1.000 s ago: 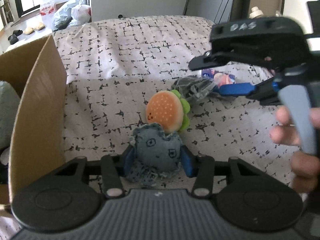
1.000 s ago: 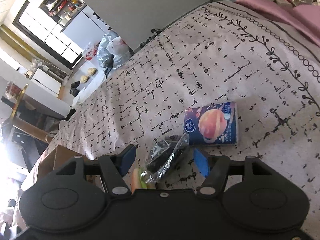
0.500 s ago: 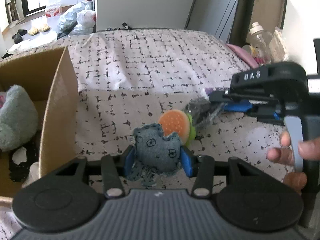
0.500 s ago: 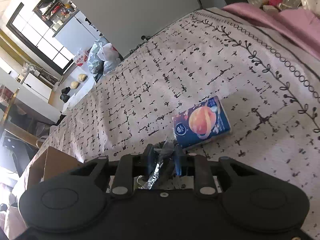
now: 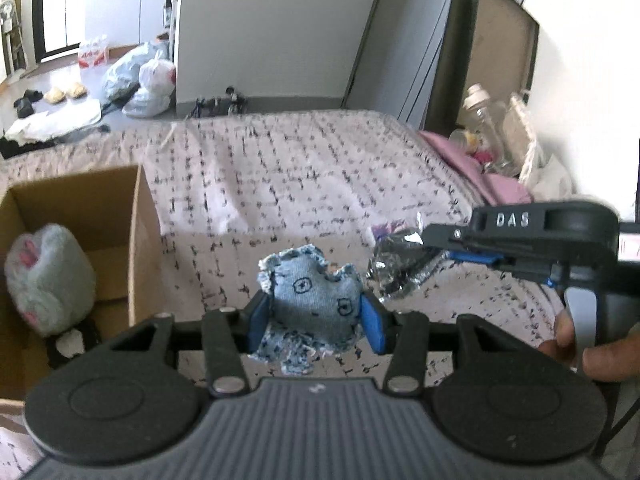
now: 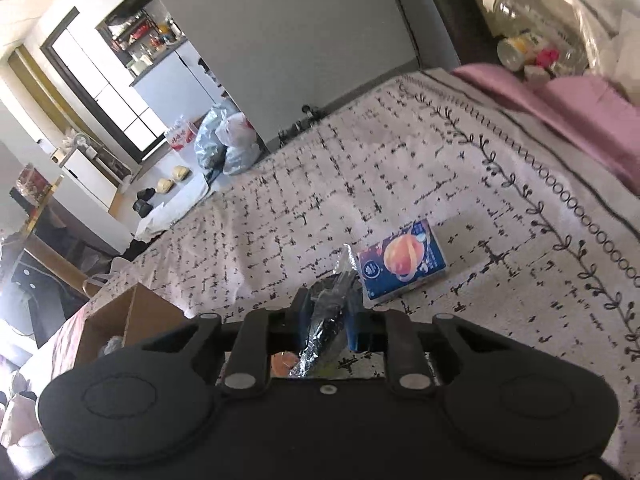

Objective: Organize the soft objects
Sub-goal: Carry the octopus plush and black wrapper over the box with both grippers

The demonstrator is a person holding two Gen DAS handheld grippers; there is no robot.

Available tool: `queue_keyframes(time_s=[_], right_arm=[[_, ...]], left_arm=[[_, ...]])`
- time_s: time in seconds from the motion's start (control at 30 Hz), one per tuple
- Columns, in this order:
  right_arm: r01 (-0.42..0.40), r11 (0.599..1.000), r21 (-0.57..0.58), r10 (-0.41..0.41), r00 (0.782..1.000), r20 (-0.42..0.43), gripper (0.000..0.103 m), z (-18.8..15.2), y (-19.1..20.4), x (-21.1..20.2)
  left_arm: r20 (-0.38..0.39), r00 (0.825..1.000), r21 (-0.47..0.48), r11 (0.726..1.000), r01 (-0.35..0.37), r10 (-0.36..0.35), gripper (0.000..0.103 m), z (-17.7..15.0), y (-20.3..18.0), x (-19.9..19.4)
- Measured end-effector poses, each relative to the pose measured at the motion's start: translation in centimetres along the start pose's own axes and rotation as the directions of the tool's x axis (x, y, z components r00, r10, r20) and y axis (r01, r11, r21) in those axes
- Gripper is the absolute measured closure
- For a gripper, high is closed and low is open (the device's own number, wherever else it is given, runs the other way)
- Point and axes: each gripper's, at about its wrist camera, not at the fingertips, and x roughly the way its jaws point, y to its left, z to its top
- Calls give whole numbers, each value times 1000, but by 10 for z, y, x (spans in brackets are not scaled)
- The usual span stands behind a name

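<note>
My left gripper (image 5: 316, 322) is shut on a small blue denim plush (image 5: 310, 300), held above the patterned bedspread (image 5: 280, 176). To its left stands an open cardboard box (image 5: 136, 240) with a grey fluffy toy (image 5: 48, 276) inside. My right gripper (image 6: 328, 316) is shut on a crinkly silver-and-black foil packet (image 6: 328, 312); that packet (image 5: 400, 268) also shows in the left wrist view, lifted off the bed, pinched in the right gripper (image 5: 424, 254). A hand (image 5: 600, 356) holds that tool's trigger. The burger plush (image 6: 284, 362) peeks out just below the right gripper's fingers.
A blue tissue pack with an orange planet picture (image 6: 402, 262) lies on the bedspread (image 6: 440, 184) right of the packet. A pink pillow (image 6: 580, 104) and a plastic bottle (image 6: 532, 12) sit at the bed's right edge. Bags (image 5: 140, 80) lie on the floor beyond.
The right gripper closed on the foil packet and lifted it. The left gripper rose with the denim plush, which now hides the burger plush; more of the box interior shows.
</note>
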Motion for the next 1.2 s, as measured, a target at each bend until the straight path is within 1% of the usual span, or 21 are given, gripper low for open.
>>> queue_keyframes(time_s=[0.1, 0.23, 0.47, 0.57, 0.8, 0.93, 1.2], right_arm=[[-8, 1000, -15, 8, 1000, 24, 84, -2, 6, -11], [5, 999, -36, -4, 999, 47, 84, -6, 16, -20], [-10, 997, -72, 16, 997, 78, 84, -13, 39, -33], [-28, 996, -89, 36, 996, 84, 84, -16, 51, -37], [-57, 989, -139, 70, 993, 92, 84, -25, 83, -43], [-77, 985, -151, 91, 992, 93, 84, -30, 100, -45], [-108, 976, -188, 127, 987, 97, 84, -39, 135, -45]], left_arm=[[27, 1000, 7, 1000, 3, -4, 55, 3, 2, -13], [54, 999, -3, 1000, 0, 1, 55, 5, 8, -26], [100, 995, -30, 999, -19, 22, 55, 10, 28, -51], [123, 992, -35, 999, -28, 32, 55, 9, 36, -62], [138, 989, -78, 996, -49, 59, 55, 5, 61, -79], [147, 987, -113, 992, -48, 64, 55, 3, 77, -87], [156, 982, -174, 982, -77, 104, 55, 6, 115, -102]])
